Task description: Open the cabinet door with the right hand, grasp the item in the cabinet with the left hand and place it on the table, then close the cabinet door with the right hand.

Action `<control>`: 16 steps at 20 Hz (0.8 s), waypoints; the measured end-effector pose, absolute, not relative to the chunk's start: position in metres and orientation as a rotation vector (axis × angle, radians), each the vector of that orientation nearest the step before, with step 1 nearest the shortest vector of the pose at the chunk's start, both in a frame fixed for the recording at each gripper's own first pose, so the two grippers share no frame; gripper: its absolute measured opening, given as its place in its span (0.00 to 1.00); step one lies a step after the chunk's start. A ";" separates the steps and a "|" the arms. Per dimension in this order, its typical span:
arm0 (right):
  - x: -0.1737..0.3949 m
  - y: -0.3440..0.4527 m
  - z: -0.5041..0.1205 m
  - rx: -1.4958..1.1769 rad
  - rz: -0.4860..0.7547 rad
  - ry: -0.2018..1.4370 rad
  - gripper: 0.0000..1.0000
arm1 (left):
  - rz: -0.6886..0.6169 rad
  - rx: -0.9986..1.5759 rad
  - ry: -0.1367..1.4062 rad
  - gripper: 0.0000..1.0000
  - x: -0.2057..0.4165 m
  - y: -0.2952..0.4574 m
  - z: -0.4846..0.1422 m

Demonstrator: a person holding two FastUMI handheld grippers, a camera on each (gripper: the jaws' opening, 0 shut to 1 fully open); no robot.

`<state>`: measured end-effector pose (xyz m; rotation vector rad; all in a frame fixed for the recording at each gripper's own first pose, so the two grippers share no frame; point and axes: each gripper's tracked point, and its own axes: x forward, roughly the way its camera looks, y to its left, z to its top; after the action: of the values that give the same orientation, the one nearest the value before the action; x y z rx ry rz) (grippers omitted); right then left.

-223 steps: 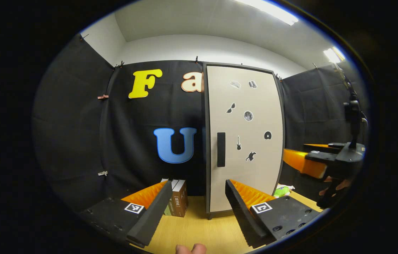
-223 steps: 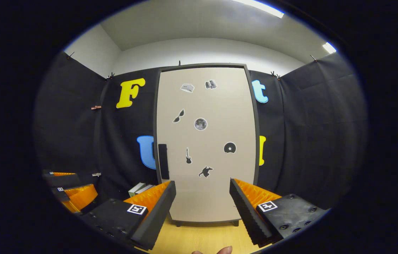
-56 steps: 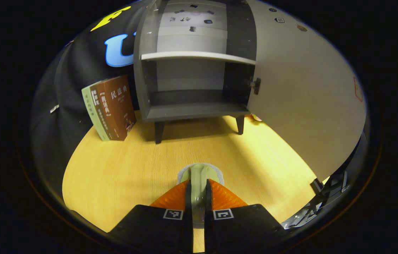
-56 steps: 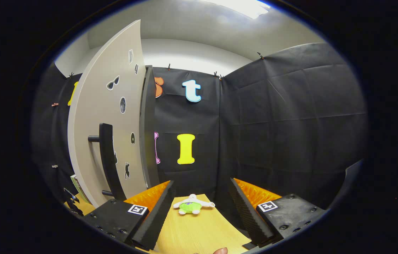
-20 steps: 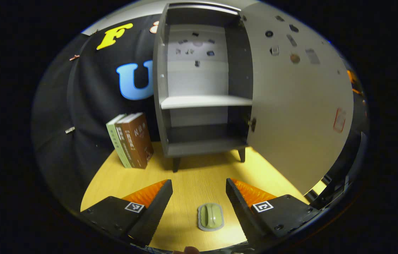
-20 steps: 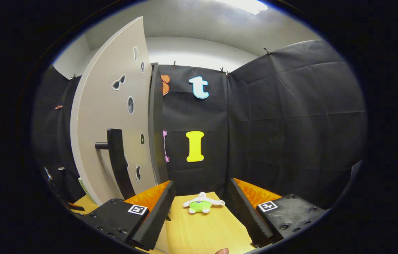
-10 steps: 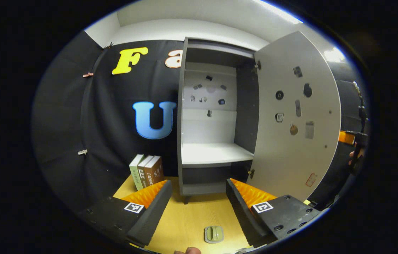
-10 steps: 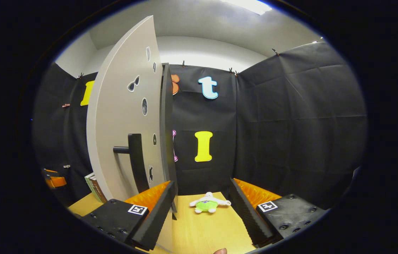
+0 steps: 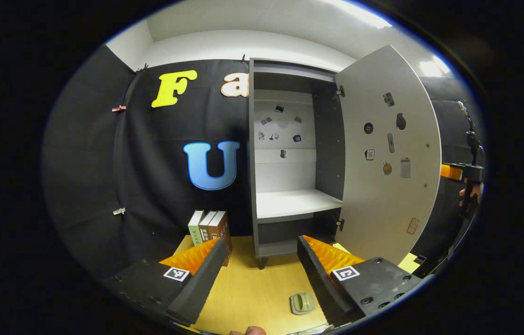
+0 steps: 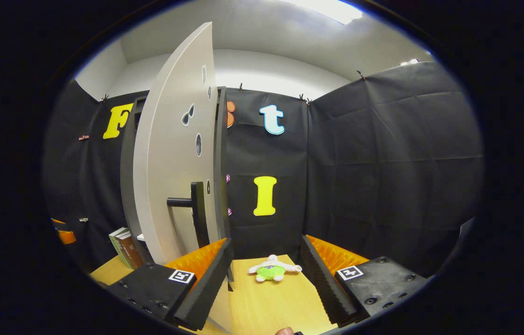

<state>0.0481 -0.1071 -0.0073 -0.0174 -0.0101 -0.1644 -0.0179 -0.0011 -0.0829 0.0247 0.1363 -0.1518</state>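
The grey cabinet stands with its door swung wide to the right; its shelf is bare. A small pale-green item lies on the wooden table, close to the inner side of my left gripper's right finger. My left gripper is open and holds nothing. In the right gripper view the door is nearly edge-on, with its dark handle just left of my open right gripper. That right gripper, held by a hand, also peeks out past the door's edge.
Three books stand left of the cabinet against the black wall. A green and white plush toy lies on the table right of the cabinet, between my right fingers. The left gripper shows at the far left.
My left gripper let go of the pale-green item, then rose and drew back, so the item now lies low in its view. My right gripper has drifted towards the door handle.
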 end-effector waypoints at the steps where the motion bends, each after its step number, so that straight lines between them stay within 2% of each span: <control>1: 0.049 -0.106 -0.008 -0.012 -0.167 -0.009 0.95 | -0.151 0.023 0.139 0.96 -0.018 0.001 -0.082; 5: 0.046 -0.092 -0.010 0.005 -0.158 -0.011 0.95 | -0.158 0.023 0.139 0.96 -0.021 0.010 -0.081; 13: 0.044 -0.022 -0.015 0.048 -0.049 0.004 0.95 | -0.166 -0.009 0.142 0.97 -0.016 0.021 -0.080; 16: 0.047 0.006 -0.018 0.058 -0.006 0.012 0.95 | -0.159 0.002 0.142 0.94 -0.017 0.028 -0.081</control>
<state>0.0465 0.0056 -0.0182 0.0584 0.0118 -0.0057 -0.0167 0.0283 -0.0806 0.0022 0.1418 -0.1591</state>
